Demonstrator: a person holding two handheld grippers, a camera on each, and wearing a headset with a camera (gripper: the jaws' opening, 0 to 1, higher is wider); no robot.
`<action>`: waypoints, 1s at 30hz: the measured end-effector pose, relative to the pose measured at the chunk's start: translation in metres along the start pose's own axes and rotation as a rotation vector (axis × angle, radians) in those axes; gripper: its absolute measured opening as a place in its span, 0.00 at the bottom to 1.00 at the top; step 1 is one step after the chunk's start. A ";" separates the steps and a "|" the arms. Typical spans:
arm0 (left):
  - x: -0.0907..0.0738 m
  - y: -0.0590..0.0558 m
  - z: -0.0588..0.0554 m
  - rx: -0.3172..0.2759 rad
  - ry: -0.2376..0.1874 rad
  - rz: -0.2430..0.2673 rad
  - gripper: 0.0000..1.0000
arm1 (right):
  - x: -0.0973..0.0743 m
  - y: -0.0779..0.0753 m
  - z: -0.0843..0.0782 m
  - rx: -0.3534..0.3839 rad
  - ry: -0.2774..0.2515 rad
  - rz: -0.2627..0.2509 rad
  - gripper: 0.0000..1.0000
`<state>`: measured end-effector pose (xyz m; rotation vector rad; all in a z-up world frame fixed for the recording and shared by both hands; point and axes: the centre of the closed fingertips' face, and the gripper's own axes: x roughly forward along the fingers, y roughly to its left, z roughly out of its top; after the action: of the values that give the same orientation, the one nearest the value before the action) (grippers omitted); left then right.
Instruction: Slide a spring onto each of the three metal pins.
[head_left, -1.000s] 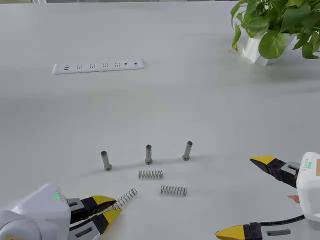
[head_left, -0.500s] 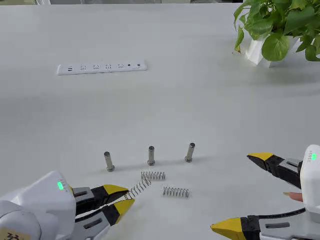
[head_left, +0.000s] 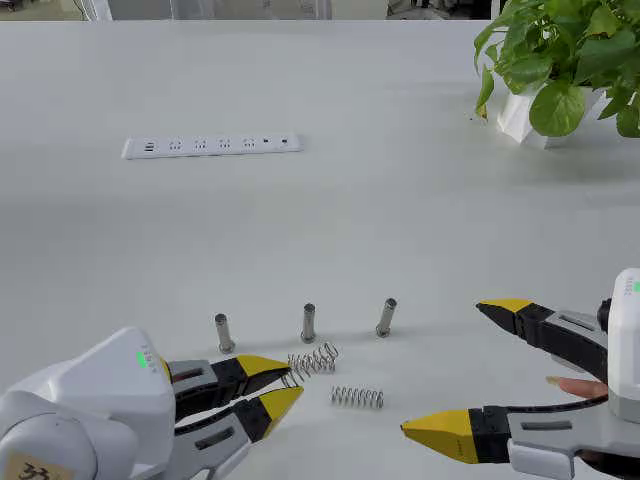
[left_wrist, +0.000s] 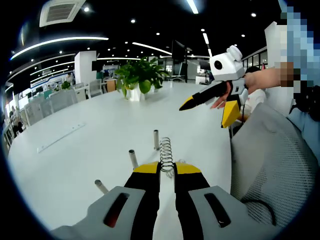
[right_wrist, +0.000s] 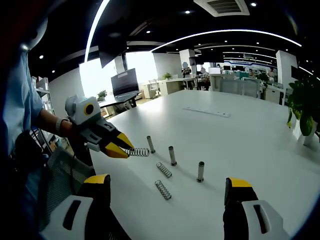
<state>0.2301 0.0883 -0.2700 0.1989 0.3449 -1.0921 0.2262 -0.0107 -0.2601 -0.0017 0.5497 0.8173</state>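
Around, upper left: a flat white plastic power strip (head_left: 212, 146) lies on the matte white tabletop (head_left: 400, 220), well apart from the work.
Lower left: the left gripper (head_left: 292, 383), with a white body and black jaws tipped in yellow, has its jaws pressed nearly together, pinching one end of a thin wire coil spring (head_left: 312, 360). The spring juts forward towards the pins.
Centre: three short grey metal pins (head_left: 309, 322) stand upright in a row. They are smooth cylinders with flared bases, and none carries a spring yet.
In the way: in the head view the pinched coil overlaps a second one just below the middle pin.
Below the pins: two loose springs (right_wrist: 163, 170) lie flat on the table.
Lower right: the right gripper (head_left: 443, 367) has its jaws spread wide, holding nothing.
Upper right: a leafy green plant (head_left: 560, 50) sits in an angular white pot (head_left: 522, 112).
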 end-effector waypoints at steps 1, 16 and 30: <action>0.000 0.000 0.003 -0.001 -0.008 -0.001 0.06 | 0.002 0.002 0.003 0.020 -0.011 0.012 0.91; 0.010 -0.004 0.038 0.027 -0.088 -0.013 0.06 | 0.011 0.012 0.054 0.367 -0.248 0.138 0.63; 0.002 -0.030 0.051 0.060 -0.107 -0.133 0.06 | 0.004 0.050 0.047 0.417 -0.128 0.389 0.27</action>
<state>0.2127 0.0568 -0.2230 0.1719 0.2318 -1.2405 0.2154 0.0364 -0.2115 0.5510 0.5990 1.0578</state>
